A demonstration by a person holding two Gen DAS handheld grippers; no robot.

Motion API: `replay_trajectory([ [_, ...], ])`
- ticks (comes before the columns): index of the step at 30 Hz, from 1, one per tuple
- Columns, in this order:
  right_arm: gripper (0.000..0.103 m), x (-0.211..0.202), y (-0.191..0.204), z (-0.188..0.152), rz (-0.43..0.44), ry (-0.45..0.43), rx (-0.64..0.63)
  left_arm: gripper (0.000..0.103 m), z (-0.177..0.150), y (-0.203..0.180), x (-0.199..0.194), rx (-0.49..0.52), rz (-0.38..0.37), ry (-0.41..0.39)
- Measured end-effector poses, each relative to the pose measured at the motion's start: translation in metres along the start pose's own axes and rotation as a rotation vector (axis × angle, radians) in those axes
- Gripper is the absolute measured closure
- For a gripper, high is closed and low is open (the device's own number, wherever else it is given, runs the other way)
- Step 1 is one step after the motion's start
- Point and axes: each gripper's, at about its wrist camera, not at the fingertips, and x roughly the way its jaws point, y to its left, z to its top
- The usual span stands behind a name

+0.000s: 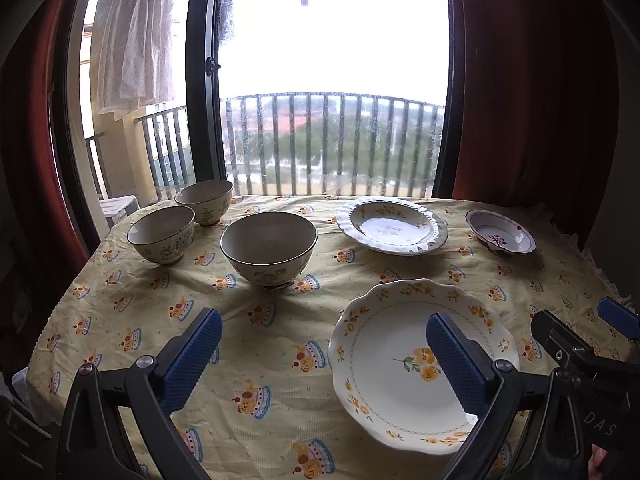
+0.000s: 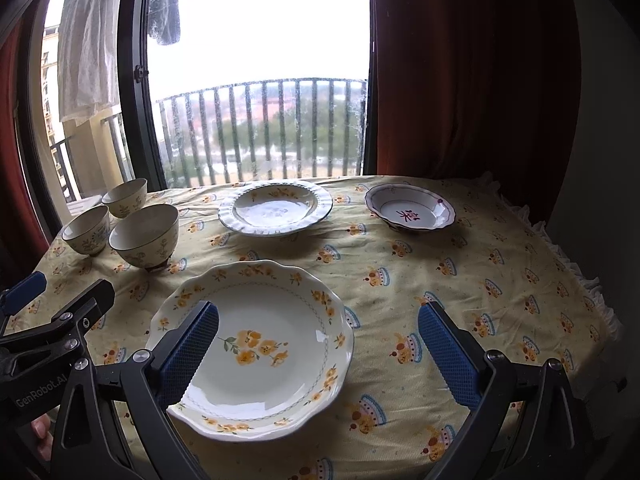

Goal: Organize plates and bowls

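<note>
Both hand-held grippers hang spread and empty over the tabletop (image 2: 400, 280): the right hand-held gripper (image 2: 318, 344) sits nearest the yellow-flowered plate (image 2: 256, 344) just ahead-left of it, while the left hand-held gripper (image 1: 324, 354) has it to its right, three bowls (image 1: 268, 246) farther ahead

Left gripper (image 1: 324, 356): wide open, nothing between the blue fingers (image 1: 192, 360), hovering over the near edge of the worktop (image 1: 280, 400).
Near plate (image 1: 420, 360): scalloped, yellow flowers, sits partly behind the right finger.
Far plates: a ribbed-rim plate (image 1: 391, 225) toward the window, and a smaller dish (image 1: 500, 237) with a red mark off to its right, well apart.
Bowls: big bowl (image 1: 269, 247) mid-worktop, two smaller bowls (image 1: 161, 233) (image 1: 204, 201) behind it on the left, just beside each other.
Cloth: yellow tablecloth (image 1: 132, 308) with cake prints.
Right gripper (image 1: 580, 344): pokes in at the right edge; can't tell how its fingers stand.
</note>
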Motion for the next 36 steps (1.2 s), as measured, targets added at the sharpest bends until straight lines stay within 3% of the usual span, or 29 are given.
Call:
replay_trajectory([
  [36, 0.002, 0.011, -0.004, 0.005, -0.025, 0.019, 0.023, 0.0, 0.003, -0.005, 0.007, 0.042, -0.023, 0.001],
])
